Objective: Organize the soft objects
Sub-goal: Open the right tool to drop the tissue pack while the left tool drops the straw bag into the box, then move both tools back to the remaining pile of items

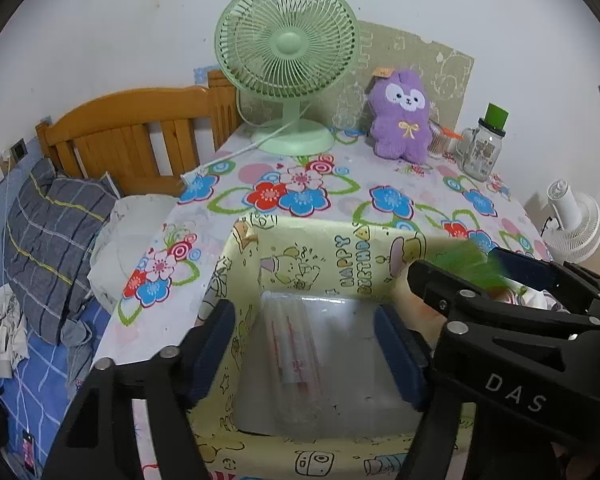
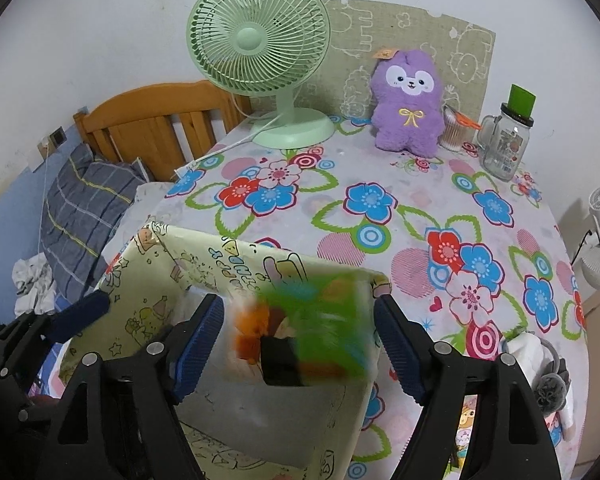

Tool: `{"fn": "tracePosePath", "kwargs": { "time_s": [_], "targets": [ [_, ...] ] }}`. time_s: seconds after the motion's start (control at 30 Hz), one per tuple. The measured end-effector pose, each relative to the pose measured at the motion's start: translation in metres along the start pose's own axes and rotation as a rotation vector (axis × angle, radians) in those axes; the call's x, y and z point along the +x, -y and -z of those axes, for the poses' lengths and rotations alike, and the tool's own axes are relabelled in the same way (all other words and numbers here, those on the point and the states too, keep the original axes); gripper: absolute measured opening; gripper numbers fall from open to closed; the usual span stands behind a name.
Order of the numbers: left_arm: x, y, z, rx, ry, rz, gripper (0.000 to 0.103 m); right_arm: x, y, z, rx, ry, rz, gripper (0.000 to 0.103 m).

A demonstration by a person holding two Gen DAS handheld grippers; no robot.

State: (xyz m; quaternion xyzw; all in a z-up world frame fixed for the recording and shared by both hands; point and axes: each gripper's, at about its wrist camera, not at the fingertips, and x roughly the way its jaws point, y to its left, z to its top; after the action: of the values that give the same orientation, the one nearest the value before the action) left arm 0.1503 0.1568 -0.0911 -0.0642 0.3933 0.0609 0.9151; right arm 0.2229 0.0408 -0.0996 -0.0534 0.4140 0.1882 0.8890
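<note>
- Left wrist view: left gripper [image 1: 304, 344] spread wide with nothing held, poised over the open yellow box [image 1: 324, 240] at the near edge of the desk [image 1: 228, 184]; inside the box, only a clear plastic packet [image 1: 296, 344] on the floor.
- Same view: right gripper [image 1: 488, 272] reaching in at the box's right rim, a blurred green soft toy [image 1: 466, 262] between its pads.
- Far edge of the desk: purple plush [image 1: 402, 120] propped upright beside the green fan [image 1: 288, 60], well apart from the box, not yet put away.
- Right wrist view: right gripper [image 2: 300, 344] wide open, green-and-orange soft toy [image 2: 308, 320] smeared by motion between the fingers above the box [image 2: 140, 272]; grip or release impossible to tell.
- Near right edge: grey-and-white soft item [image 2: 540, 364] lying on the desk, also waiting.
- Judged progress: early, one toy going in, at least two left.
</note>
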Motion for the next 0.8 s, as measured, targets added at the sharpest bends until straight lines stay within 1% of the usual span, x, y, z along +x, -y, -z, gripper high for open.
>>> {"fn": "tracePosePath", "kwargs": {
  "time_s": [0.07, 0.13, 0.47, 0.8],
  "targets": [
    [0.0, 0.001, -0.001, 0.005, 0.005, -0.009, 0.084, 0.0, -0.001, -0.001, -0.003, 0.004, 0.002, 0.085],
    [0.0, 0.002, -0.001, 0.009, 0.009, -0.018, 0.086, -0.001, -0.001, -0.002, -0.006, 0.006, 0.005, 0.086],
    [-0.004, 0.006, -0.001, 0.011, 0.018, -0.014, 0.087, -0.007, 0.003, -0.001, -0.002, 0.017, 0.014, 0.086],
    [-0.02, 0.025, 0.001, 0.035, 0.043, 0.003, 0.087, -0.03, 0.015, 0.005, 0.014, 0.047, 0.028, 0.087]
  ]
}}
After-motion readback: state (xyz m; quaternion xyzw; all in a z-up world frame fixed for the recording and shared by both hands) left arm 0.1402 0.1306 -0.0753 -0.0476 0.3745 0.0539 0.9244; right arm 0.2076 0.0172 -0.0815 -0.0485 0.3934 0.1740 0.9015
